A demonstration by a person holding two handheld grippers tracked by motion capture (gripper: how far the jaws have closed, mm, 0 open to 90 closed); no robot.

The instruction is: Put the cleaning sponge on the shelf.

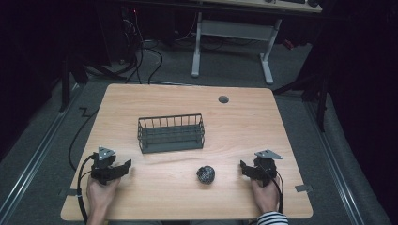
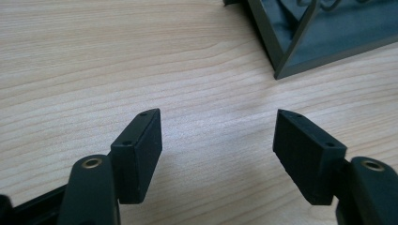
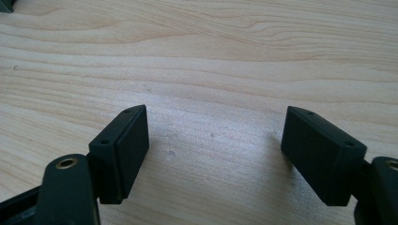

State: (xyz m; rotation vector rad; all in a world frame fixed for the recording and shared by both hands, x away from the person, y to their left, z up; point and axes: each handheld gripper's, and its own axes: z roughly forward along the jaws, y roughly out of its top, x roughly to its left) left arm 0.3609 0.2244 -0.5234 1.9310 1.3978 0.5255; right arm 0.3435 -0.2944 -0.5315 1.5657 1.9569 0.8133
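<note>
A dark wire basket [image 1: 171,133] stands in the middle of the wooden table [image 1: 187,101]; its near corner [image 2: 300,42] shows at the top right of the left gripper view. A small dark mesh ball [image 1: 205,174] lies in front of the basket, toward the right. My left gripper [image 1: 126,165] rests low at the table's front left, held by a hand, jaws open over bare wood [image 2: 218,140]. My right gripper [image 1: 243,165] sits at the front right, to the right of the ball, jaws open with nothing between them [image 3: 213,140].
A round grommet hole [image 1: 223,99] sits near the table's far edge. Cables trail from both grippers over the front edge. Beyond the table stand a white desk frame [image 1: 232,33] and floor cables [image 1: 141,56].
</note>
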